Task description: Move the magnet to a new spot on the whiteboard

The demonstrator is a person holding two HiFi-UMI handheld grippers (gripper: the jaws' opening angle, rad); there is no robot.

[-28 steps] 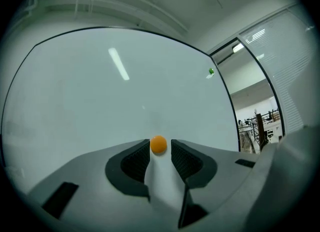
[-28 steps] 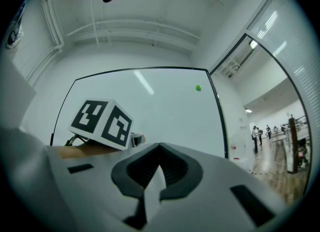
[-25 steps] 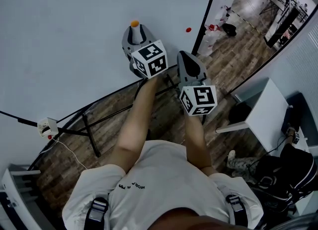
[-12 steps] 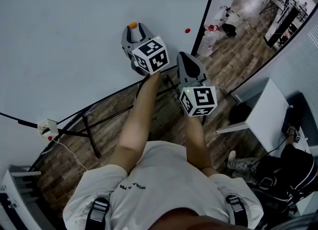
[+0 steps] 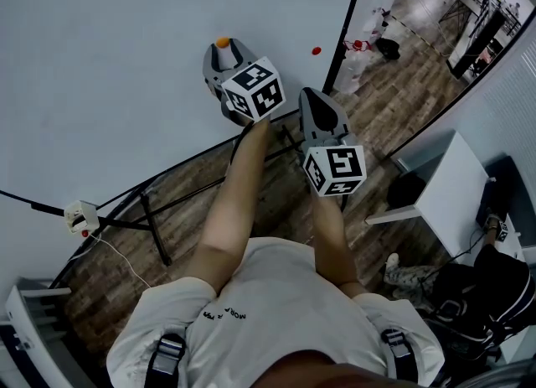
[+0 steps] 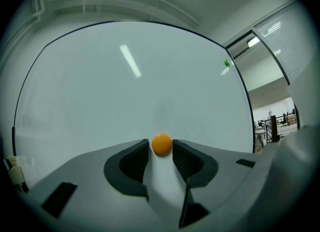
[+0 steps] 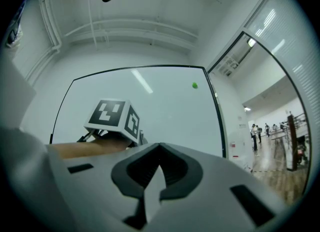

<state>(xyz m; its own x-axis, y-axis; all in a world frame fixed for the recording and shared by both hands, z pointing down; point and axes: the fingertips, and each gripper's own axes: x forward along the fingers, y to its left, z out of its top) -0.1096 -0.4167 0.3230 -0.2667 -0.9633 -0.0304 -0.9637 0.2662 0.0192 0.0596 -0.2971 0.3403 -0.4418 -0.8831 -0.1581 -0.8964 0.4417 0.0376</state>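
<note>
Left gripper [image 6: 160,149] pinches the orange magnet [image 6: 161,144] at its tips, flat against the whiteboard [image 5: 126,59], well inside its right edge. Right gripper [image 7: 156,171], pressed together and empty, hangs farther off.

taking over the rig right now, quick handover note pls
Left claw: shut on the orange magnet, up against the whiteboard. I cannot tell whether the magnet has lifted off the surface.
Right claw: shut, empty, held back from the board beside the left one.
Done: magnet gripped.
Left: carry it to a new spot on the board, let it stick there, open the left claw and back away.
</note>
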